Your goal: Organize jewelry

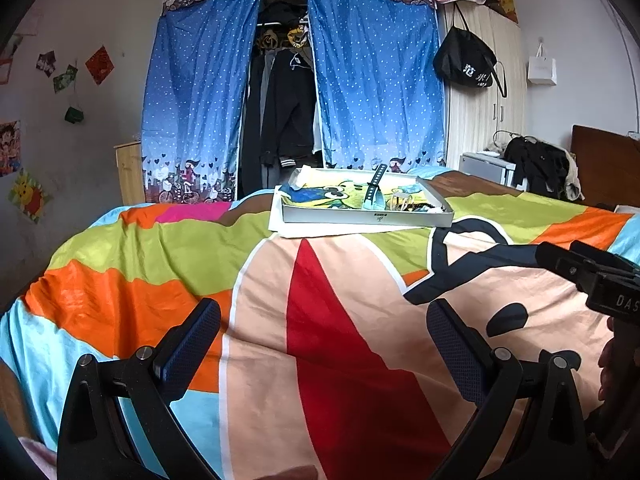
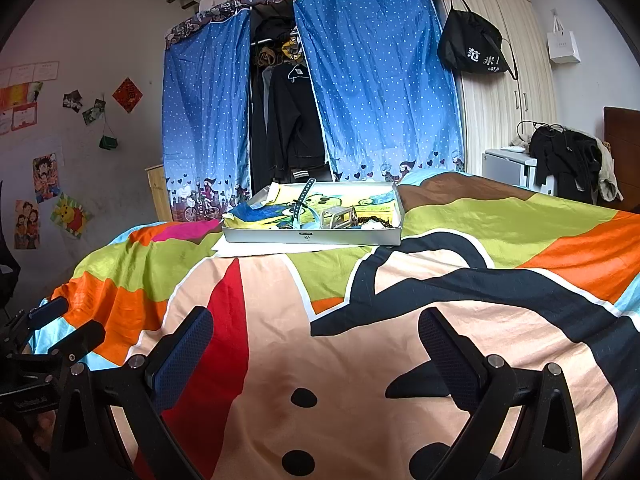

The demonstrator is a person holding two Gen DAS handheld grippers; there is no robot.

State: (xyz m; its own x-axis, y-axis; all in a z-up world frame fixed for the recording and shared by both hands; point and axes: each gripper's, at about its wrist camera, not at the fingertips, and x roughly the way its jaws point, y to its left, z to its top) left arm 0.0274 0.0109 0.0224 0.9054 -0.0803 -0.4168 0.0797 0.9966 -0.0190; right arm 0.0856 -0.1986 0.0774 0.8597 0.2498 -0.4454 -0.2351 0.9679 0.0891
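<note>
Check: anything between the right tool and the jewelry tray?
Nothing but bare bedspread between the open right tool and the tray; right wrist view shows it.

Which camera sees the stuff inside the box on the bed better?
The right wrist view: it looks into the box, showing the strap and silver band. The left wrist view sees it lower, mostly its front wall.

Open bedspread (image 2: 280, 320) lies bare between both grippers and the shallow tray (image 2: 312, 235), leaving a clear way forward. A watch strap (image 2: 303, 196) stands up over the tray's rim, above the clutter inside.
</note>
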